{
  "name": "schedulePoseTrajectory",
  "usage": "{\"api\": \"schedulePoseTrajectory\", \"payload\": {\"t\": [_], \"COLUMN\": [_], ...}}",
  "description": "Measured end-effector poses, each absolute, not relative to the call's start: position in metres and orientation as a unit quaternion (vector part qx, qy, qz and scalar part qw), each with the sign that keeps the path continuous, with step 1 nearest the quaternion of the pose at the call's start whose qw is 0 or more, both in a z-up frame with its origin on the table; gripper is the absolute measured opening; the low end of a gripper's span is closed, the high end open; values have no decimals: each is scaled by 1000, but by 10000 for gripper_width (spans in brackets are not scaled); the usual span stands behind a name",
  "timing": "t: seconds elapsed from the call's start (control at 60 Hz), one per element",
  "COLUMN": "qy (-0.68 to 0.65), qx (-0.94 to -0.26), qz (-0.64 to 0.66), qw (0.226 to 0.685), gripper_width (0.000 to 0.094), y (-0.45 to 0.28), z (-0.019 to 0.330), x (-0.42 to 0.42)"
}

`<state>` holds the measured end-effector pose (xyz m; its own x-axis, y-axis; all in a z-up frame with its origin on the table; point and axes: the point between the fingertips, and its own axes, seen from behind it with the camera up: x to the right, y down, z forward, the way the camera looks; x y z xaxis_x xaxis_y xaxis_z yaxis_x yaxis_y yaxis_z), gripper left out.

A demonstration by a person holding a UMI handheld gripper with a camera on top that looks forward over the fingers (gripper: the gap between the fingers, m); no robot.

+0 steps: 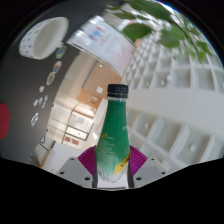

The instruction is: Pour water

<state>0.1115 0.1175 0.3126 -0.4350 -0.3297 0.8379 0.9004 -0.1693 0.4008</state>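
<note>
Gripping the green bottle [116, 140] low on its body, the gripper [113, 165] holds it upright with the cap [118, 91] on, likely carrying before pouring.

Count: one green plastic bottle with black screw cap [115, 135]; one white shelving unit of open compartments [178, 85]; two purple finger pads [84, 160].

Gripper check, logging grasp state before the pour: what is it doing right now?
Gripper: shut on the green bottle, black cap on, lifted and held upright between the pink pads.
</note>
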Motion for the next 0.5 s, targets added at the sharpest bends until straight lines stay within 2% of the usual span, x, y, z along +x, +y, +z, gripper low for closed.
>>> {"api": "schedulePoseTrajectory", "payload": {"t": [0.167, 0.267, 0.333, 0.383, 0.5], "qy": [-590, -607, -600, -582, -504], "qx": [-173, -170, -185, -197, -285], "qz": [-703, -698, -694, -690, -641], "qw": [357, 339, 353, 382, 504], "gripper_width": [407, 405, 408, 408, 405], "y": [130, 134, 134, 128, 114], "z": [236, 215, 220, 237, 294], "x": [47, 37, 40, 40, 55]}}
